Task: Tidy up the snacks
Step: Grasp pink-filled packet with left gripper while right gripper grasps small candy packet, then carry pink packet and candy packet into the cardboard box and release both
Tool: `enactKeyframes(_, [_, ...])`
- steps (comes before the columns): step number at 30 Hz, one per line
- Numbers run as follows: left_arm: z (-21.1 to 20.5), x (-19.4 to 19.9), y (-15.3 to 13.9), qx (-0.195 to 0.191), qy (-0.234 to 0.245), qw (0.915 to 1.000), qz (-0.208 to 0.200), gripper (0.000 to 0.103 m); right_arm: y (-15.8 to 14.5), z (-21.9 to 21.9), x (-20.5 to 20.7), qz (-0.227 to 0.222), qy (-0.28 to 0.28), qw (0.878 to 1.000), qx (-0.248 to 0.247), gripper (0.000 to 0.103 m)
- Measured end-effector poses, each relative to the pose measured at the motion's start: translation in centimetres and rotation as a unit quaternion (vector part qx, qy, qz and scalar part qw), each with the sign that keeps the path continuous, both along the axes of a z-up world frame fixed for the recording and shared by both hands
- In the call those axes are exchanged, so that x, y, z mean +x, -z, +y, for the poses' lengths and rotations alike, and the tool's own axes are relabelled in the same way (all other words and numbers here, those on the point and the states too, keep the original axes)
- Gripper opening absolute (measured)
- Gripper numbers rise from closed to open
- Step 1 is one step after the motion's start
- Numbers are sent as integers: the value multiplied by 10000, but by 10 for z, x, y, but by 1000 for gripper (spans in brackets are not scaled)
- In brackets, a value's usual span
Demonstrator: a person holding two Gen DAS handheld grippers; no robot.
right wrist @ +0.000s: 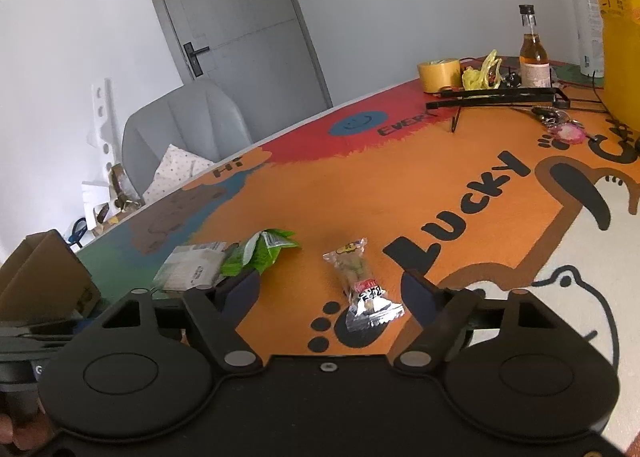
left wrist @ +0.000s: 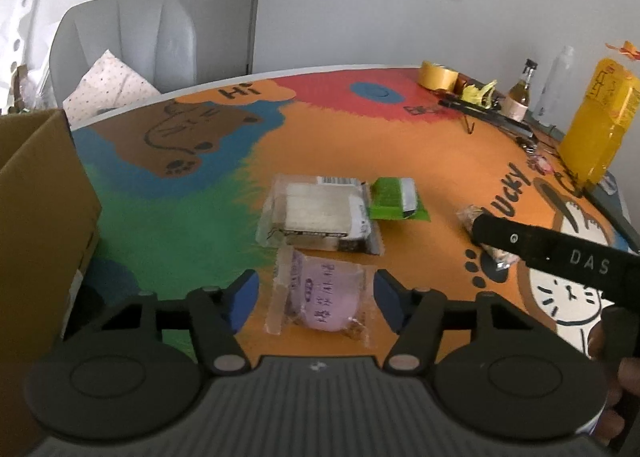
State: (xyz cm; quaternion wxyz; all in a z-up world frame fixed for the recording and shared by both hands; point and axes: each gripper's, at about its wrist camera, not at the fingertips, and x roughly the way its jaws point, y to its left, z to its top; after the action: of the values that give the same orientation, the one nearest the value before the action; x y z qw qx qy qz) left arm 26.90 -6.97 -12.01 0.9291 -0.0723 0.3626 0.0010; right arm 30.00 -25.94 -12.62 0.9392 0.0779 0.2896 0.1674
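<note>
Bright cartoon prints cover the tabletop [left wrist: 400, 161], which stands before a white wall with a grey door [right wrist: 240, 9] and a grey chair [left wrist: 132, 37].

Seen from the left wrist, the left tool [left wrist: 316, 297] has its blue-padded fingers partly apart on either side of a pink snack packet [left wrist: 320, 297] lying flat on the orange print; the pads stand clear of the wrapper. Just beyond it lie a clear packet of pale bars [left wrist: 320, 213] and a green packet [left wrist: 394, 199], touching each other. A cardboard box [left wrist: 36, 217] stands at the left.

Seen from the right wrist, the right tool [right wrist: 332, 293] is likewise partly open around a small clear candy-style packet [right wrist: 360, 281] on a paw print, not gripping it.
</note>
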Motion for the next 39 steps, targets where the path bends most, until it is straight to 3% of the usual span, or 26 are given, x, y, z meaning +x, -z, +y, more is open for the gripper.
enactKeyframes(7, [1,2,4,-44,45,10000,-30,43,2,6,9,-15,-5,9999,-135,73])
enactKeyframes(10, [1,0,3,-25,53,10000,-48,37,4,11,13,-19,-60,9998,-212,67])
enactKeyframes(15, [9,-2,0,-76,-30,10000,-47,34,10,18,17,53,-93,9993,-367,49])
enactKeyframes(17, [12,-4,0,-101,-71,9999,-46,33,10,19,16,79,-143,9991,-390,30])
enactKeyframes(19, [15,-6,-1,-124,-112,9998,-50,33,9,17,14,177,-261,9992,-254,17])
enactKeyframes(39, [25,-53,-38,-230,-188,9984,-475,17,-23,22,-46,-323,-560,9979,-31,16])
